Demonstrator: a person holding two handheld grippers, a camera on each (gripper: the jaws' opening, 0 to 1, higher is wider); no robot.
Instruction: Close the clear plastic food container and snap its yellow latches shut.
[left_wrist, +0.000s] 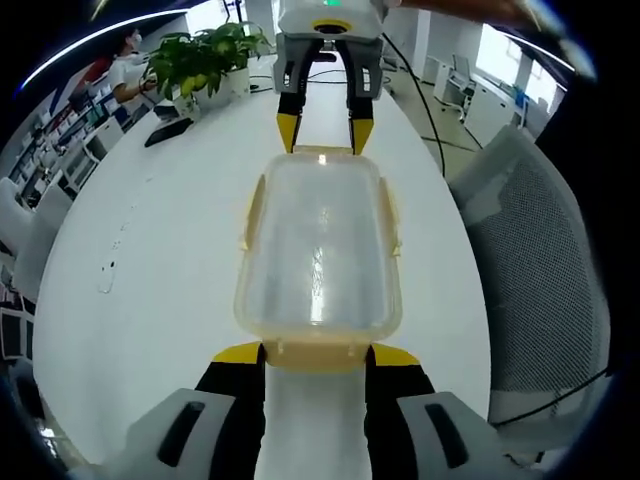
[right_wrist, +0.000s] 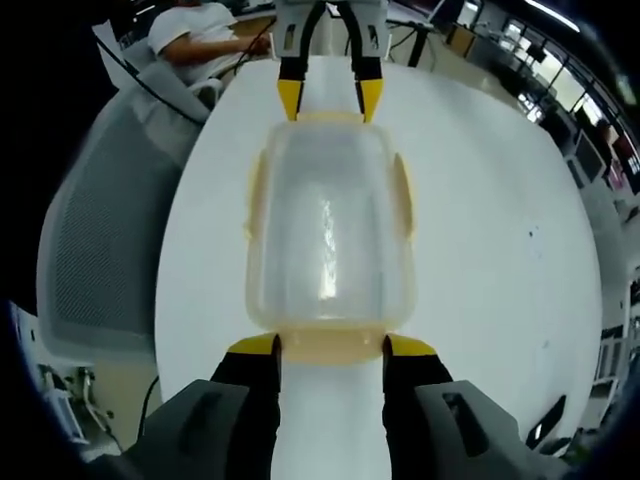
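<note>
Two grippers face each other across a clear plastic food container (left_wrist: 320, 250) that lies lid-on upon a white table (left_wrist: 160, 250), one gripper at each short end. In the left gripper view, the left gripper (left_wrist: 317, 352) stands with its jaws spread, their yellow tips touching the near end of the container at either side of the yellow end latch (left_wrist: 318, 352). At the far end the right gripper (left_wrist: 324, 130) likewise stands spread, its yellow tips just at the container's far rim. Side latches (left_wrist: 250, 212) lie along both long edges; whether they are snapped down cannot be determined. A potted plant (left_wrist: 205, 55) stands on the table behind, and a grey mesh chair (left_wrist: 540, 270) sits beside the table. In the right gripper view, the right gripper (right_wrist: 332, 347) is spread at the near end latch (right_wrist: 332, 345), tips touching the container (right_wrist: 330, 225); the left gripper (right_wrist: 330, 98) is spread at the far rim. A seated person (right_wrist: 195, 30) shows beyond the table (right_wrist: 490, 250).
</note>
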